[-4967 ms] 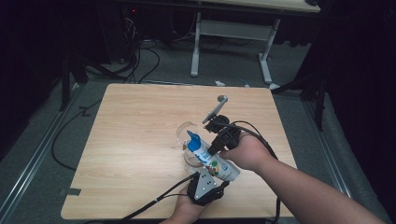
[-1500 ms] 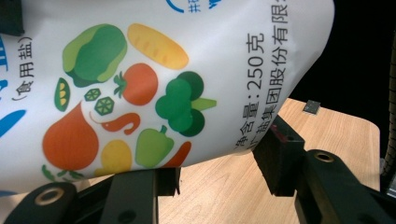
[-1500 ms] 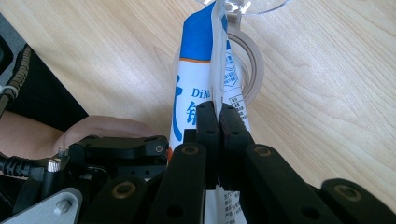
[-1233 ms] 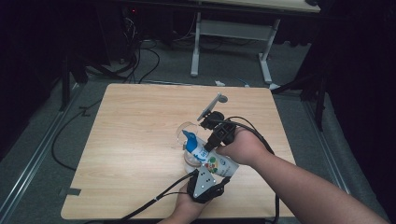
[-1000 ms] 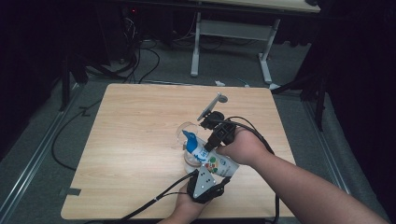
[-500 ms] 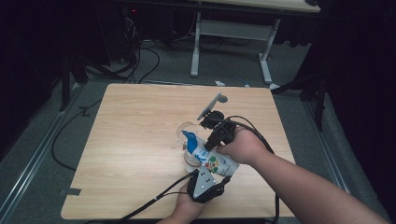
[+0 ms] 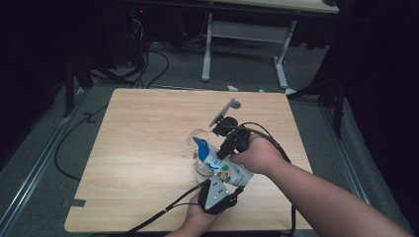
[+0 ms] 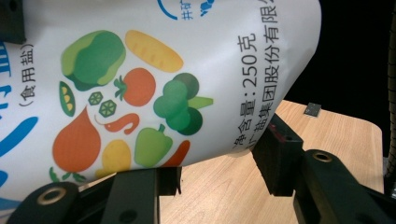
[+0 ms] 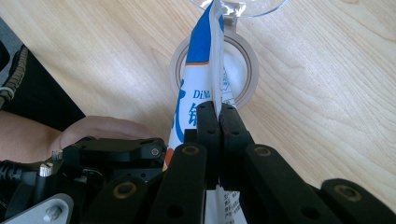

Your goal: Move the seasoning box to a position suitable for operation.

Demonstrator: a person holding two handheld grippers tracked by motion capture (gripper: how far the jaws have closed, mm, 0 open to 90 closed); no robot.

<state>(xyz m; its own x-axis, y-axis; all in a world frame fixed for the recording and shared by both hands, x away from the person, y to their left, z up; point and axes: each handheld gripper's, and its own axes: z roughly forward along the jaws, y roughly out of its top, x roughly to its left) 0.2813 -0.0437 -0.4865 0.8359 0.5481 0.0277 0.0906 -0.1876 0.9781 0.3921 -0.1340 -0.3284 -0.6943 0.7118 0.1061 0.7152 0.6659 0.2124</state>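
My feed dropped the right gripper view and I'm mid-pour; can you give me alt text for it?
The right gripper is shut on the salt bag, pinching it flat with its opening tilted over a round white container on the wooden table. A clear glass bowl sits just beyond, and the left gripper holds the bag from below.

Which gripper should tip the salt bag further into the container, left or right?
Left, probably. The left gripper clamps the salt bag at its fat bottom end. The right gripper pinches the edge near the spout, aimed over the round container, so it steers.
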